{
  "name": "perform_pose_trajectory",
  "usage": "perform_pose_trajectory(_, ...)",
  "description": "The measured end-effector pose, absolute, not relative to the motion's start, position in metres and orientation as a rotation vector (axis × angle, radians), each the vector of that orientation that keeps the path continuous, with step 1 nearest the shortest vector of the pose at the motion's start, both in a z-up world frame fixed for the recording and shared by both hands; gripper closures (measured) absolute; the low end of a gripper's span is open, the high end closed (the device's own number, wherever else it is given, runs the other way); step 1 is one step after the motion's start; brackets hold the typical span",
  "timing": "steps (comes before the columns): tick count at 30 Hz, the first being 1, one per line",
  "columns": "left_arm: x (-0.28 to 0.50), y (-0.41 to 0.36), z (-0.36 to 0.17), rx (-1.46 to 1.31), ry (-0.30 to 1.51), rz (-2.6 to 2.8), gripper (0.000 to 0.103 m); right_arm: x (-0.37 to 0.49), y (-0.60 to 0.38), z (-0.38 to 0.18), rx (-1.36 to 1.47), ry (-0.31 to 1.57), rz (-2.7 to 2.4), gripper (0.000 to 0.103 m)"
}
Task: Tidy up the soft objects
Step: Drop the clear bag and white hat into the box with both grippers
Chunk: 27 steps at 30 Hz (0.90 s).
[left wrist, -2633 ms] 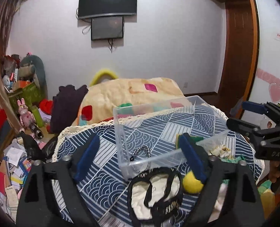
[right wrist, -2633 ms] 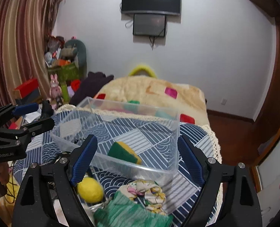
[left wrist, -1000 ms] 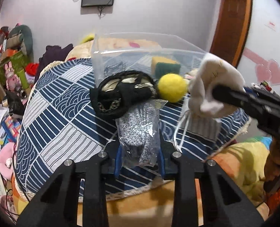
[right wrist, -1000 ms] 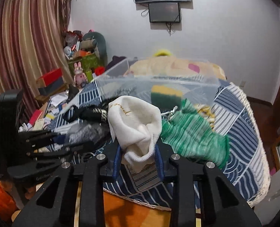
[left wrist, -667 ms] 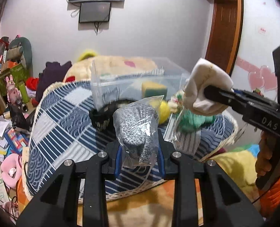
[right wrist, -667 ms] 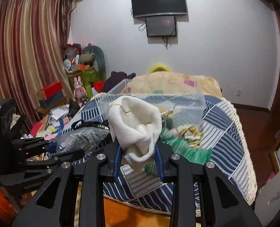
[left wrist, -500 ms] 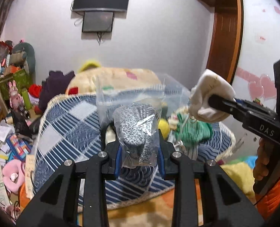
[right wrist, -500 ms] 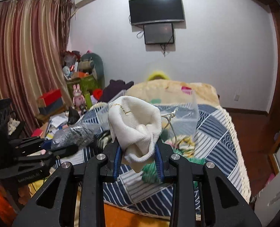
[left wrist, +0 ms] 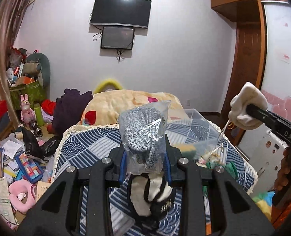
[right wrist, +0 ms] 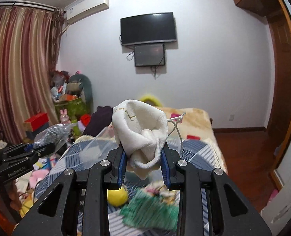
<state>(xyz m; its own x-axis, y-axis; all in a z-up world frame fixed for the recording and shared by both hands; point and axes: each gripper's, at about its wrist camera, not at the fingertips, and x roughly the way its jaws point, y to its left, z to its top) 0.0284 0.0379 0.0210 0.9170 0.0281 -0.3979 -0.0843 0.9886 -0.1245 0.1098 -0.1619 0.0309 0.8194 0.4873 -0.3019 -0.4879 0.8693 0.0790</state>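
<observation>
My left gripper (left wrist: 145, 167) is shut on a clear bag of grey knit fabric (left wrist: 143, 133), held up above the table; the bag also shows at the left of the right wrist view (right wrist: 51, 135). My right gripper (right wrist: 143, 169) is shut on a white drawstring pouch (right wrist: 139, 135), also raised; the pouch shows at the right of the left wrist view (left wrist: 247, 106). The clear plastic bin (left wrist: 196, 125) sits on the blue patterned tablecloth (left wrist: 86, 149) with a yellow-green sponge (left wrist: 187, 149) inside. A black-and-cream cloth item (left wrist: 155, 196) lies just below the left gripper.
On the table below the right gripper lie a yellow ball (right wrist: 118, 195), a green knit cloth (right wrist: 151, 212) and a floral cloth (right wrist: 159, 191). A bed with a yellow blanket (left wrist: 129, 102) stands behind the table. Cluttered toys and boxes (left wrist: 17, 137) fill the floor at left.
Both grippers closed on the bag and the pouch, then lifted them up from the table and forward toward the bin. The view now looks down on the table from higher.
</observation>
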Motion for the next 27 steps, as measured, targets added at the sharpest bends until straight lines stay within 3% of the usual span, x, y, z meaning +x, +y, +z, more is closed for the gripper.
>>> perform_pose_trajectory(12,0.093,0.037,0.012,-0.102,0.470,0.062,0.073,0.148,-0.142,0.032,-0.057,0.324,0.450,0.076)
perform_pose_trajectory(27,0.170,0.028,-0.038,-0.090,0.699,0.010,0.073,0.201,-0.117,-0.017,-0.162,0.562,0.455,0.076)
